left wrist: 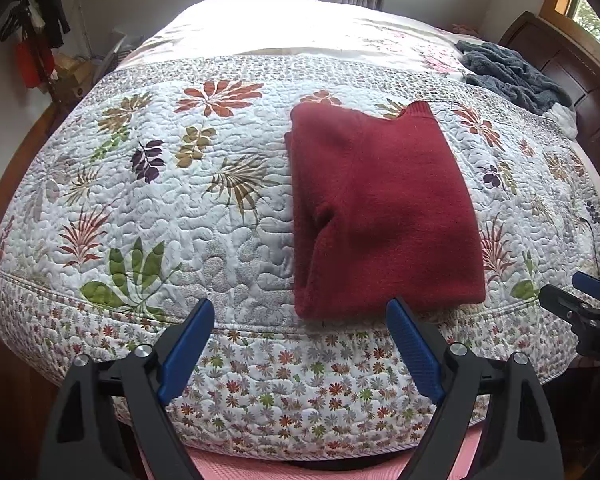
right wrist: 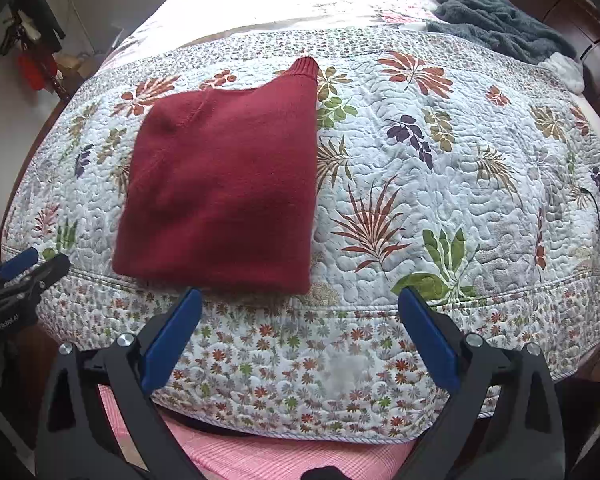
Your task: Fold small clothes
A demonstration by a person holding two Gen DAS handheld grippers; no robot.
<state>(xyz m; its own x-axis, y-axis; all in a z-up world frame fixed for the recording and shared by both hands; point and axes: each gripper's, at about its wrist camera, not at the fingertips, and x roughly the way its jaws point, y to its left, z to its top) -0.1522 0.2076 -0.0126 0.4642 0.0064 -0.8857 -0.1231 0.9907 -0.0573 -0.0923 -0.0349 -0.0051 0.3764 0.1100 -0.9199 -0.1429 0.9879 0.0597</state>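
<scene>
Faintly legible, "GenRobot.AI" on left gripper (right wrist: pixel 20 268), red sweater (right wrist: pixel 224 184) folded

Left wrist view: sits behind the left gripper (left wrist: pixel 300 316), looks forward and down over the near edge of the quilted bed (left wrist: pixel 180 208); red folded garment (left wrist: pixel 380 208) just ahead, right of centre.
Right wrist view: behind the right gripper (right wrist: pixel 300 304), same heading; garment (right wrist: pixel 224 184) ahead-left.
Shared: garment, quilt, grey blanket (right wrist: pixel 500 24) far right; each view catches the other gripper at its edge.
</scene>
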